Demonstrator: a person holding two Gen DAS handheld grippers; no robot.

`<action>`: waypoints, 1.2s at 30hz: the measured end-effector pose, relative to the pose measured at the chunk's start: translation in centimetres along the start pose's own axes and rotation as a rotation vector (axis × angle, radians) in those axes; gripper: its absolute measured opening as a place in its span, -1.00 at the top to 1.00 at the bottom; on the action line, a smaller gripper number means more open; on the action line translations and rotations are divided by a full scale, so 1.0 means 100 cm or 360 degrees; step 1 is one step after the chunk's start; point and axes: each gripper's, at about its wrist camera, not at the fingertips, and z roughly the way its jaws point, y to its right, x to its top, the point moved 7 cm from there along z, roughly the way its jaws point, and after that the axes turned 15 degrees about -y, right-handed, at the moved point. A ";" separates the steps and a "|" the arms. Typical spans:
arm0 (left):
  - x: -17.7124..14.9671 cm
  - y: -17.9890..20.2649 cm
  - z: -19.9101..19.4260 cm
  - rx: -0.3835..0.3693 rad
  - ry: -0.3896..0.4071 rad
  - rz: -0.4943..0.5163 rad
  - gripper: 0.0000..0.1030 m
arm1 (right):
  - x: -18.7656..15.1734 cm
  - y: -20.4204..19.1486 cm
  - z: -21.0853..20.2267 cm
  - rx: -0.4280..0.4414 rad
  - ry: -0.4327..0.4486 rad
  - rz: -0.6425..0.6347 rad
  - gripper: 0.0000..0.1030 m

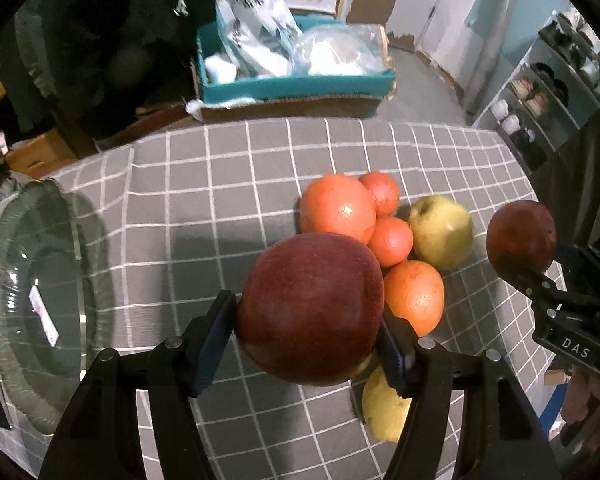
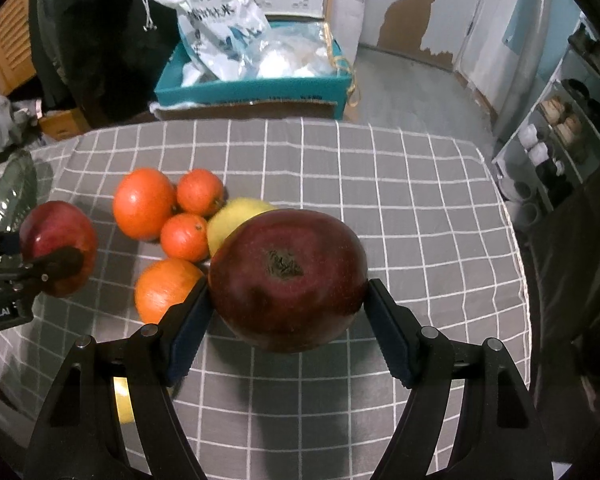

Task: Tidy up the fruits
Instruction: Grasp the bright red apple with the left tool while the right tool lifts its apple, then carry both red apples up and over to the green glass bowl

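Note:
My left gripper (image 1: 310, 320) is shut on a red apple (image 1: 310, 308) and holds it above the grey checked cloth. My right gripper (image 2: 288, 300) is shut on a darker red apple (image 2: 288, 278), stem end up; it also shows in the left wrist view (image 1: 520, 236). The left apple also shows at the left of the right wrist view (image 2: 58, 246). Several oranges (image 1: 338, 206) and a yellow apple (image 1: 440, 230) lie clustered on the cloth. Another yellow fruit (image 1: 384, 408) lies partly hidden under my left gripper. A clear glass bowl (image 1: 40, 300) stands at the left.
A teal box (image 1: 296, 80) with plastic bags stands on the floor beyond the table's far edge. A shoe rack (image 1: 548, 92) is at the right. The cloth (image 2: 400, 200) drops off at the table's right edge.

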 end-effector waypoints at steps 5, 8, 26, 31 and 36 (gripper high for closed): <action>-0.003 -0.005 -0.022 0.0030 0.0084 -0.0004 -0.31 | 0.005 -0.012 -0.023 0.0010 0.0092 -0.0028 -0.47; -0.004 -0.008 -0.035 0.0037 0.0129 -0.0009 -0.31 | 0.008 -0.021 -0.037 0.0020 0.0142 -0.0046 -0.47; -0.022 -0.042 -0.121 0.0101 0.0407 -0.0070 -0.31 | 0.020 -0.058 -0.107 0.0097 0.0382 -0.0114 -0.47; -0.029 -0.051 -0.134 0.0110 0.0441 -0.0081 -0.31 | 0.022 -0.072 -0.122 0.0125 0.0428 -0.0145 -0.47; -0.036 -0.063 -0.146 0.0124 0.0485 -0.0112 -0.31 | 0.026 -0.087 -0.133 0.0153 0.0458 -0.0179 -0.47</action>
